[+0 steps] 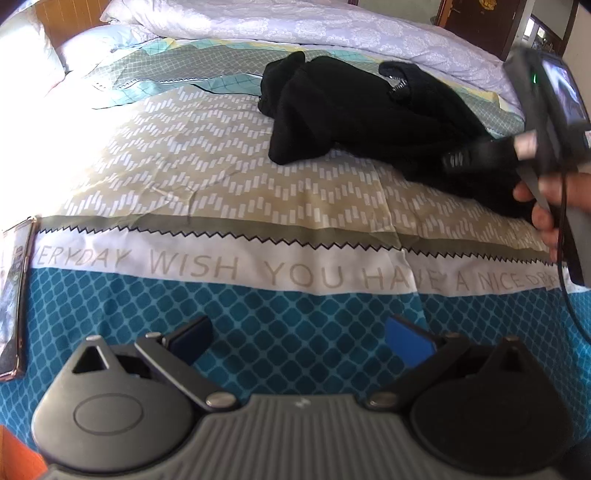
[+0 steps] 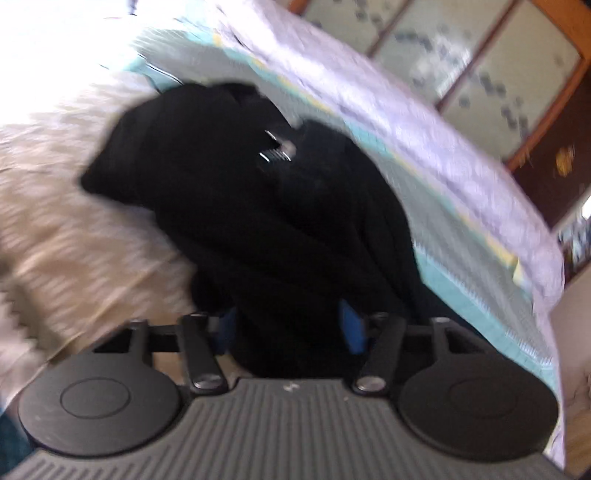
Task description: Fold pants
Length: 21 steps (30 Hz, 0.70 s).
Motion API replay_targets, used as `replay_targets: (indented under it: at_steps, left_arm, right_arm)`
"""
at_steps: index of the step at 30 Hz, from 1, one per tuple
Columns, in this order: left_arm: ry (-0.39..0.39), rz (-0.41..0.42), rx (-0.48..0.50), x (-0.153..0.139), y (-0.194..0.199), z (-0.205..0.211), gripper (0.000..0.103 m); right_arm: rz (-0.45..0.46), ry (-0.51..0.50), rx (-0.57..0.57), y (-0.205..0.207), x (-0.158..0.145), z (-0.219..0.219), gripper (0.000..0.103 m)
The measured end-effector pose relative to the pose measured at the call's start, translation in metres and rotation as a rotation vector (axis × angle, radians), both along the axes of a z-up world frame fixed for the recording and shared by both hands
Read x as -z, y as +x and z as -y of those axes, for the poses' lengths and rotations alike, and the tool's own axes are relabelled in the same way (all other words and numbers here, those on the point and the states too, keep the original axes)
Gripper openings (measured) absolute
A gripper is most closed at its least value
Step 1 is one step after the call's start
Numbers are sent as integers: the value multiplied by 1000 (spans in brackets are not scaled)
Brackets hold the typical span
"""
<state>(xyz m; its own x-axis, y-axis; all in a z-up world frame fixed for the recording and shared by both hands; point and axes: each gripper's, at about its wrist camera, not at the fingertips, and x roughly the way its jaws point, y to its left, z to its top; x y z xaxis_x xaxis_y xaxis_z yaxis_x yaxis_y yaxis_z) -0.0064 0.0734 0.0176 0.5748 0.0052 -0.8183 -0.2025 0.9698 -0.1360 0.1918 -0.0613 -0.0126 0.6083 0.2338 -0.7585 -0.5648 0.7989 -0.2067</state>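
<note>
Black pants [image 1: 332, 107] lie crumpled on the patterned bedsheet [image 1: 221, 177], at the far right in the left wrist view. My left gripper [image 1: 301, 339] is open and empty, low over the blue part of the sheet, well short of the pants. My right gripper [image 1: 480, 155] shows at the right edge of that view, held in a hand, its tip at the near end of the pants. In the blurred right wrist view the pants [image 2: 258, 192] fill the middle, and my right gripper [image 2: 290, 326] has its jaws wide apart with black cloth between the blue pads [image 2: 351, 328].
A phone [image 1: 14, 291] lies at the sheet's left edge. A folded lilac quilt [image 1: 295, 26] runs along the far side of the bed. A pillow [image 1: 22, 48] sits at the far left. Wooden furniture [image 2: 546, 158] stands beyond the bed.
</note>
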Motion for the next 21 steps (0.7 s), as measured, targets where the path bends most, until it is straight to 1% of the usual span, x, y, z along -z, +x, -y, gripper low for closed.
replay_targets:
  at_steps: [1,2,3,6,8,9,10,11,12,13,14,15,16,17,18,19,20,21]
  left_arm:
    - [-20,13,-5,-2,-2,-5,103]
    - [-49,29,-13,-4,-4,-11,103]
    - [-87,49,-23,-7,-7,-18,103]
    - [-238,140,-60,-18,-14,-39,103]
    - [-335,211,-86,-27,-21,-51,103]
    - [-379,245,-93,-33,-25,-56,103]
    - [-417,277,-92,-37,-28,-59,103]
    - [-446,302,-88,-41,-31,-61,103]
    - [-458,317,-87,-43,-33,-62,103]
    - [-450,321,-91,-45,-33,-61,103]
    - [-428,309,-96,-45,-31,-59,103]
    - [-403,291,-95,-43,-28,-56,103]
    - [-378,272,-93,-40,-24,-53,103]
    - [-357,248,-97,-37,-20,-51,103]
    - [-344,230,-92,-35,-17,-49,103]
    - [-337,227,-80,-34,-17,-46,103]
    - [-332,228,-69,-33,-18,-42,103]
    - [-331,231,-58,-33,-20,-39,103]
  right_arm:
    - [-130,140,99,8,-11,14,16]
    - [-233,276,148,9,-23,28,15]
    - [-293,390,147,7,-38,35,15]
    - [-424,677,52,-29,-87,62,14]
    - [-483,836,-17,-54,-114,83,12]
    - [-530,941,-74,-62,-125,93,2]
    - [-584,1066,-139,-72,-134,103,3]
    - [-590,1127,-186,-88,-143,108,3]
    - [-532,1097,-203,-101,-154,107,3]
    - [-420,1012,-205,-113,-162,104,3]
    - [-306,910,-177,-123,-164,100,5]
    - [-231,805,-127,-130,-160,95,10]
    - [-203,697,-92,-131,-152,88,15]
    - [-190,604,-85,-132,-143,77,16]
    - [-173,541,-101,-132,-133,70,16]
    - [-153,488,-126,-124,-129,57,20]
    - [-141,436,-149,-125,-124,42,27]
    - [-136,393,-167,-110,-128,29,53]
